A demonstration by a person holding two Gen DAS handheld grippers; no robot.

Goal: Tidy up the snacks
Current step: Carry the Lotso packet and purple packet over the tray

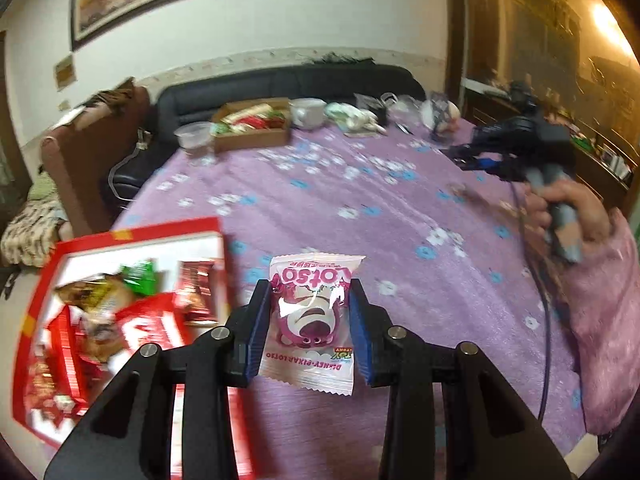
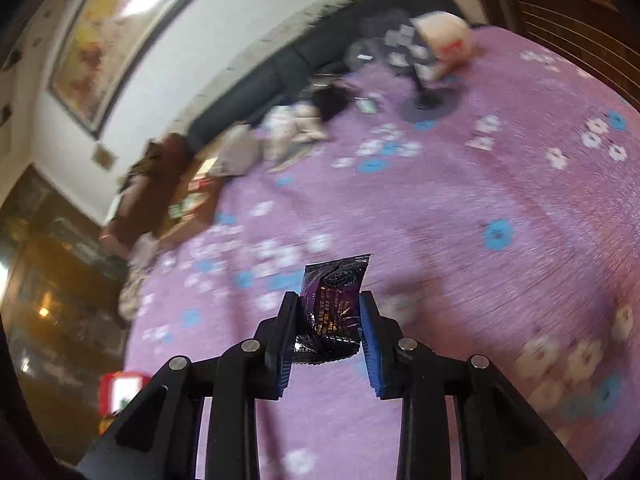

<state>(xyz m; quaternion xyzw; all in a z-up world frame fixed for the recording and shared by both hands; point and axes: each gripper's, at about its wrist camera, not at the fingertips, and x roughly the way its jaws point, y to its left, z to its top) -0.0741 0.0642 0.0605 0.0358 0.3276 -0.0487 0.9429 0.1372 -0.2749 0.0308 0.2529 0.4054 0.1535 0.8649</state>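
Observation:
My left gripper [image 1: 310,292] is shut on a white and pink Lotso snack packet [image 1: 310,316], held above the purple tablecloth [image 1: 360,208]. A red box [image 1: 124,236] full of red and brown snack packs lies just to its left. My right gripper [image 2: 330,300] is shut on a dark purple snack packet [image 2: 332,312] above the cloth. The right gripper also shows in the left wrist view [image 1: 464,156] at the right, held by a hand in a pink sleeve. The red box shows small in the right wrist view [image 2: 120,390] at lower left.
A brown cardboard box [image 1: 252,138] of snacks, a clear plastic cup [image 1: 194,136], a white bowl [image 1: 307,112] and loose bags stand at the table's far edge. A dark sofa [image 1: 280,84] lies behind. A wooden cabinet [image 1: 560,80] is at the right.

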